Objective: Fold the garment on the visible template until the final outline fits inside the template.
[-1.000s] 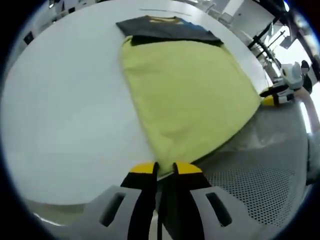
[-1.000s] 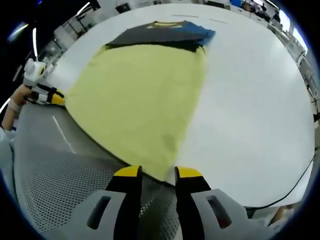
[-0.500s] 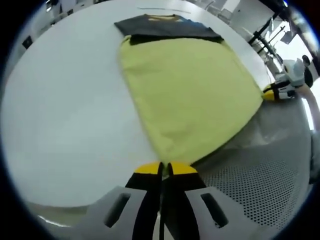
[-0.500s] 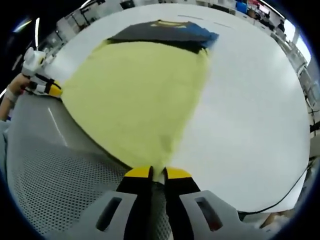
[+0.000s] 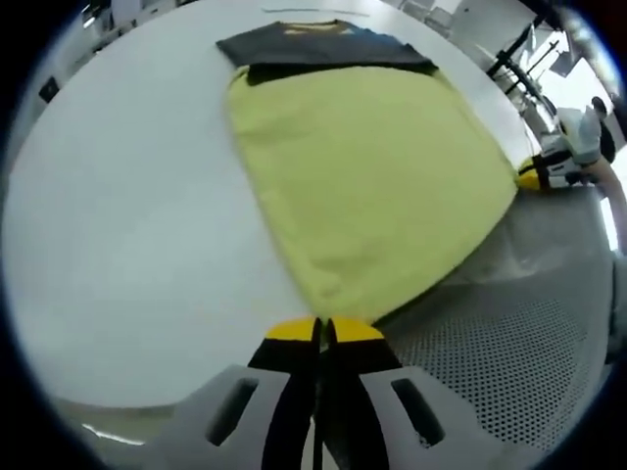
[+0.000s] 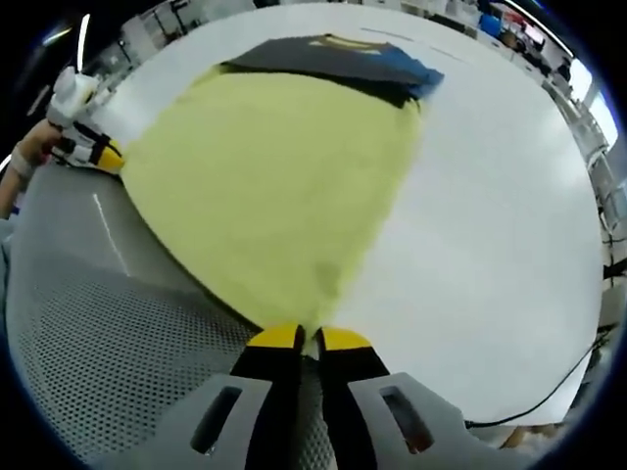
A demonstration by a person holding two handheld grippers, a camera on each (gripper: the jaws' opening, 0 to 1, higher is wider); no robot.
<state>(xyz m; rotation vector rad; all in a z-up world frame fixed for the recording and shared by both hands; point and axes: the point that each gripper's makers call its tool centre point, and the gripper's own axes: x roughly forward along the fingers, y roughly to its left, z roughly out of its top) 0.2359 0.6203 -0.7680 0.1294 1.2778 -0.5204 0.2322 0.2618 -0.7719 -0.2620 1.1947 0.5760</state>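
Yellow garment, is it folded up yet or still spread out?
Spread out: the yellow garment lies flat across the table, both grippers' jaws pinching its near corners.

- A big white round table (image 5: 127, 225) takes the load here; its pale top sweeps from nine o'clock round past twelve in the left gripper view.
- Flat on it, a yellow garment (image 5: 362, 176) spreads through the centre, its near corner dipping to six o'clock.
- Up at twelve, a dark folded cloth (image 5: 313, 47) lies touching the yellow's far edge, part tucked under it.
- A grey perforated mat (image 6: 108, 333) lies at seven o'clock in the right gripper view, running under the garment's near edge.
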